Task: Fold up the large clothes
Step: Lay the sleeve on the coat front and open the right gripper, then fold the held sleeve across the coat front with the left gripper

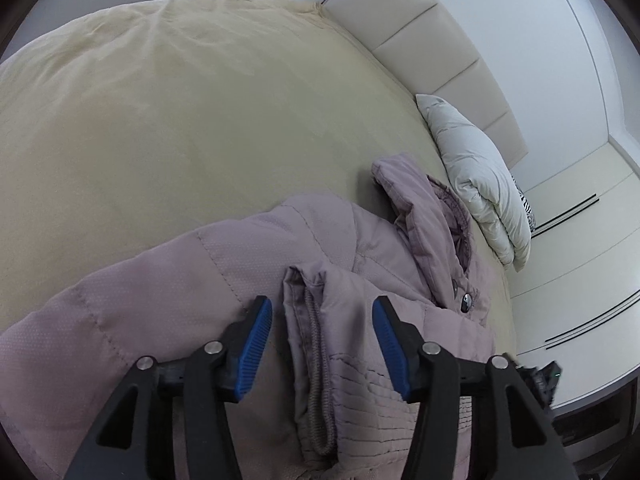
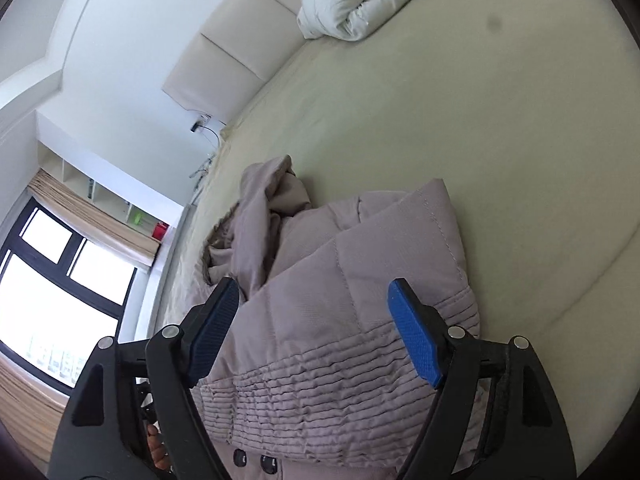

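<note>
On the bed [image 1: 180,128], with mauve jacket [image 1: 168,280] lying half folded, folded-in sleeve cuff [image 1: 308,320] loose between parted left gripper [image 1: 322,312] pads, right gripper [image 2: 316,304] likewise wide and empty above the quilted hem [image 2: 320,380]: flatten sleeve, then fold hem toward hood [image 1: 424,208].

White duvet [image 1: 480,184] against padded headboard [image 1: 420,36]; curtained window [image 2: 52,280]
</note>
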### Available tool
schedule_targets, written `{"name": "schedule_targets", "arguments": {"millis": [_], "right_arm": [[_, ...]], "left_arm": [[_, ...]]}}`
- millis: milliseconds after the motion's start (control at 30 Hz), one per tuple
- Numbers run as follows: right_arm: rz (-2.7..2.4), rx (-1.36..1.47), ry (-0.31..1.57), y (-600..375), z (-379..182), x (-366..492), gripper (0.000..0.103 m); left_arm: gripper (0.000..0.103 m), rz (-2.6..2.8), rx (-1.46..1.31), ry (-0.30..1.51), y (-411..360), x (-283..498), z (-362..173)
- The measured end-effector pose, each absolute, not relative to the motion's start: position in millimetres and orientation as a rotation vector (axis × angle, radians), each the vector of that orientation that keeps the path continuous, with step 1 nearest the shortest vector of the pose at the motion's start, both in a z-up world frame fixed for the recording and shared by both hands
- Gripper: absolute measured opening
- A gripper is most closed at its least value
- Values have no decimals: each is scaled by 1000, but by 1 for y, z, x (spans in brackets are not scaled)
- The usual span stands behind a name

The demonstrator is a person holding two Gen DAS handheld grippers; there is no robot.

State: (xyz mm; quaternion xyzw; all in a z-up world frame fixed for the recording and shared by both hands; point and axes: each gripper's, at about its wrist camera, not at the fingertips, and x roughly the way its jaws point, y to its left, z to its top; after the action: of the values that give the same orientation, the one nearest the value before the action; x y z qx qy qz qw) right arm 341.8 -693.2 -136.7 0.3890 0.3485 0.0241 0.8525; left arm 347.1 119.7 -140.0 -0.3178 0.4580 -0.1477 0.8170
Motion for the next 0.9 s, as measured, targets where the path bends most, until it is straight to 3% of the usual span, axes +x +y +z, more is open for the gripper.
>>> {"name": "schedule_targets", "arguments": {"millis": [100, 300, 467, 667, 900], "right_arm": [[29, 741, 837, -693, -191, 351, 78], [-6, 645, 775, -665, -148, 320, 78], [114, 643, 707, -627, -114, 263, 78], [275, 684, 765, -552, -123, 207, 78], [391, 756, 833, -492, -133, 151, 78]], "left_arm": [[56, -315, -666, 930, 133, 322, -124], [56, -252, -674, 842, 190, 211, -99], [64, -128, -742, 746, 239, 84, -92], [65, 51, -947, 654, 275, -30, -120], [65, 102, -1222, 649, 285, -58, -176]]}}
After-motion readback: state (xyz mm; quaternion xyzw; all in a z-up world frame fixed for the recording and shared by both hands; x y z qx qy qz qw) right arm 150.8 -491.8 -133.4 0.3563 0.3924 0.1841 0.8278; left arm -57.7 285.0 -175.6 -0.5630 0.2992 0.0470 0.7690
